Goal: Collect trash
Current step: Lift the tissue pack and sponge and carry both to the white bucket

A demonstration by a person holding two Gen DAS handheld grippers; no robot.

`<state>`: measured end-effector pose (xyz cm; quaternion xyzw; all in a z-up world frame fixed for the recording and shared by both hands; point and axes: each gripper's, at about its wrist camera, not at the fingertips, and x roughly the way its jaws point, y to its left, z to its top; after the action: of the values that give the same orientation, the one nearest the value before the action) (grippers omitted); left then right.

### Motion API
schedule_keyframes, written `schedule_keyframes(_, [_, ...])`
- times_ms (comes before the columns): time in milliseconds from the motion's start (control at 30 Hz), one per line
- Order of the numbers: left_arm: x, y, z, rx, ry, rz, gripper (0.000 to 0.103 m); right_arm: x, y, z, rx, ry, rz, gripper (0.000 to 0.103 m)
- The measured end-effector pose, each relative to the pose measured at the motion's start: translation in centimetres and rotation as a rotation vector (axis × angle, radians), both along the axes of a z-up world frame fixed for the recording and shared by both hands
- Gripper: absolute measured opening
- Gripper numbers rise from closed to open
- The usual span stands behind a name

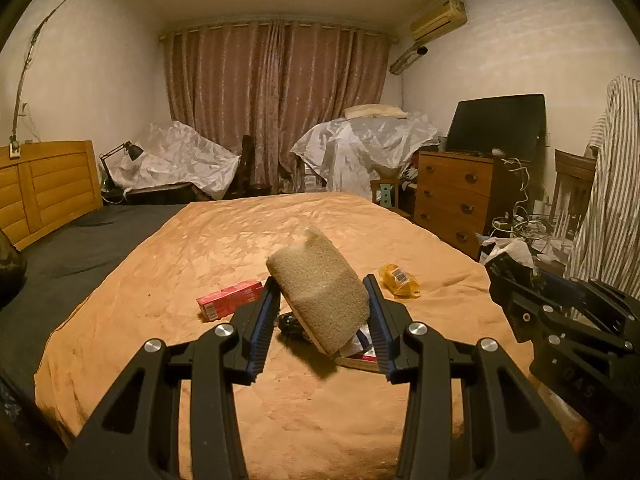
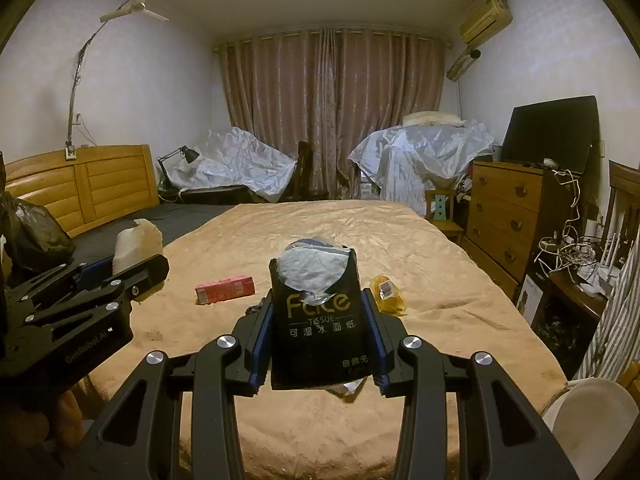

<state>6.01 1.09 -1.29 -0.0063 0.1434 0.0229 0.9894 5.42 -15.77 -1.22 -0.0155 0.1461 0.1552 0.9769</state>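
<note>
In the left wrist view, the left tool (image 1: 322,304) pinches a tan, rough-surfaced packet (image 1: 318,296) between its two blue-lined fingers, holding it tilted and lifted clear of the orange bedspread (image 1: 200,248). Below and behind the packet lie a red carton (image 1: 228,300) to the left, a yellow wrapper (image 1: 400,282) to the right, and some flat scraps directly under the fingers, too hidden to name. At the right edge the right tool (image 1: 516,276) shows from the side with something dark in it. In the right wrist view, the right tool (image 2: 320,312) is pressed against a black tissue pack (image 2: 320,320), torn open at the top, held upright above the bedspread (image 2: 440,280). The red carton (image 2: 225,289) and yellow wrapper (image 2: 387,294) rest on the bed beyond it, well apart. At the left, the left tool (image 2: 132,268) carries the tan packet (image 2: 136,246), and a dark plastic bag (image 2: 32,236) hangs by the frame edge, possibly the trash bag.
</note>
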Motion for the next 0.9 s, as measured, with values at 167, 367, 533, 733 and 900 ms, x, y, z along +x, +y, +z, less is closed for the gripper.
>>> schedule_keyframes(167, [0.3,-0.6,0.2,0.005,0.000,-0.031,0.041,-0.2,-1.6,0.7,0.001,0.004,-0.025,0.041])
schedule_keyframes(367, [1.5,-3.6,0.3,0.006,0.011,-0.110,0.041,-1.1,-5.4,2.1,-0.014,0.006,-0.101,0.041])
schedule_keyframes(533, [2.2,-7.4,0.9,0.000,0.018,-0.204,0.041,-2.0,-10.0,3.3,-0.031,0.019,-0.168,0.041])
schedule_keyframes(733, [3.0,-13.2,1.2,-0.006,0.035,-0.340,0.041,-3.7,-17.1,3.9,-0.051,0.054,-0.282,0.041])
schedule_keyframes(900, [3.2,-18.7,0.6,0.003,0.065,-0.460,0.041,-4.7,-23.8,3.7,-0.045,0.100,-0.378,0.041])
